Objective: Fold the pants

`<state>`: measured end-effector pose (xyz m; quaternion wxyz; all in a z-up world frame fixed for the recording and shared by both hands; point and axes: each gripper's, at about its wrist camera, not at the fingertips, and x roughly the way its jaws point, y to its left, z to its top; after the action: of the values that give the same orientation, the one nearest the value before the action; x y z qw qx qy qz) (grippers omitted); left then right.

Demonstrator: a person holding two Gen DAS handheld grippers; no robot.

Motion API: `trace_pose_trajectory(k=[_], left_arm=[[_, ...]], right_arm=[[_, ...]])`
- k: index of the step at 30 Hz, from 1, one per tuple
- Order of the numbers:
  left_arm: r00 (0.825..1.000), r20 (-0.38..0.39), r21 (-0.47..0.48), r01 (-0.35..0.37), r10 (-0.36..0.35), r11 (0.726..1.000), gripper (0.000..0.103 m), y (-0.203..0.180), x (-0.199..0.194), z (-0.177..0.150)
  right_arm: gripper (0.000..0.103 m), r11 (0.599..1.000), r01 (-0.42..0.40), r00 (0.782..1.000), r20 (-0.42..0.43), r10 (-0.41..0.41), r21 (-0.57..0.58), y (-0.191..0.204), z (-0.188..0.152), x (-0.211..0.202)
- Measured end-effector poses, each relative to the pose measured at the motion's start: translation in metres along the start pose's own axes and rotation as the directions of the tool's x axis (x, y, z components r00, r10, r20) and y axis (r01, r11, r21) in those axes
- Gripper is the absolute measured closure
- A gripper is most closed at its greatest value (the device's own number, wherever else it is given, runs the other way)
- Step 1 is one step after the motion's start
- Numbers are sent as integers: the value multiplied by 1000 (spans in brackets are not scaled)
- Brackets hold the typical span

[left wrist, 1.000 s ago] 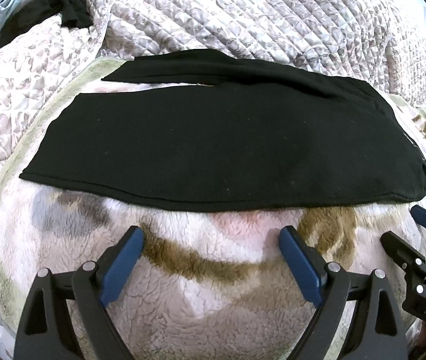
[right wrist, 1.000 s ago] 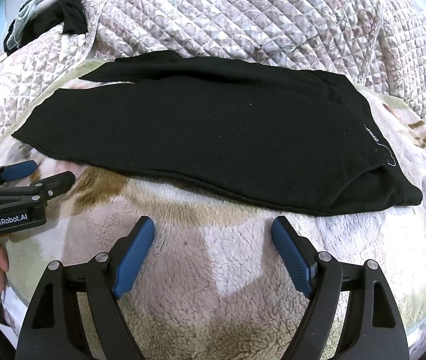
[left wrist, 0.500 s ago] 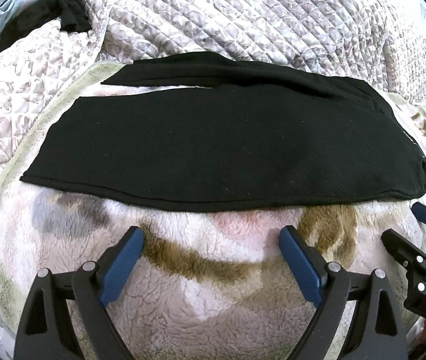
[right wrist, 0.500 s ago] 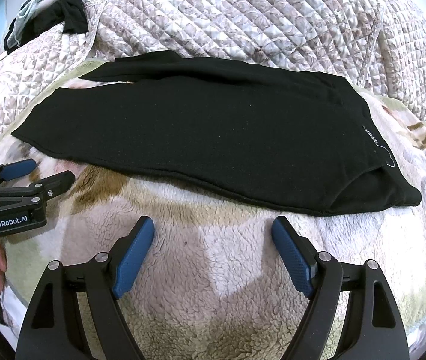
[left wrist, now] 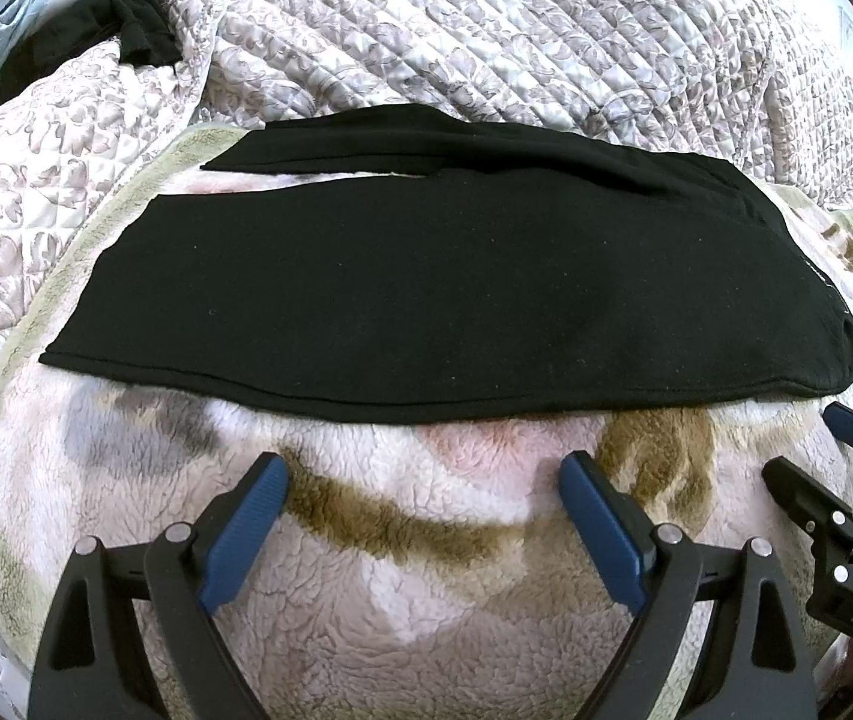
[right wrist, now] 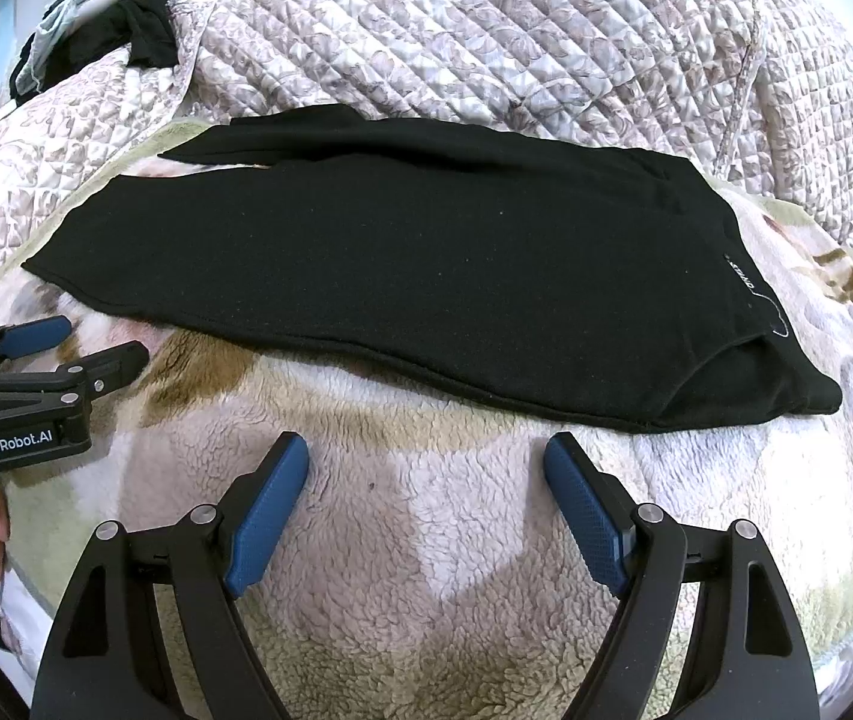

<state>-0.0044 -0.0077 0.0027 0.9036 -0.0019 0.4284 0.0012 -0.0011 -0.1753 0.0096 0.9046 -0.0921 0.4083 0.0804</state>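
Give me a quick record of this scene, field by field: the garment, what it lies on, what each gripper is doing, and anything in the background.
garment: black pants, laid flat, one leg folded over the other, far leg showing behind
waistband end: on the right, with a small label
surface: fleece blanket with brown and grey patches
left gripper: open, empty, near side of the pants, not touching them
right gripper: open, empty, near side of the pants, not touching them
background: quilted bedspread; dark clothes pile at far left
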Motion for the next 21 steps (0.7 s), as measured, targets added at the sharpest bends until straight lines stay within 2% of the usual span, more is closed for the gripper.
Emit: trace_pose_trajectory(k=[21], left_arm=[[1000,3,1,0,0,1000,9,0,0,-1]], right_arm=[[22,1000,4,1000,3,-4,-2,1,0,0]])
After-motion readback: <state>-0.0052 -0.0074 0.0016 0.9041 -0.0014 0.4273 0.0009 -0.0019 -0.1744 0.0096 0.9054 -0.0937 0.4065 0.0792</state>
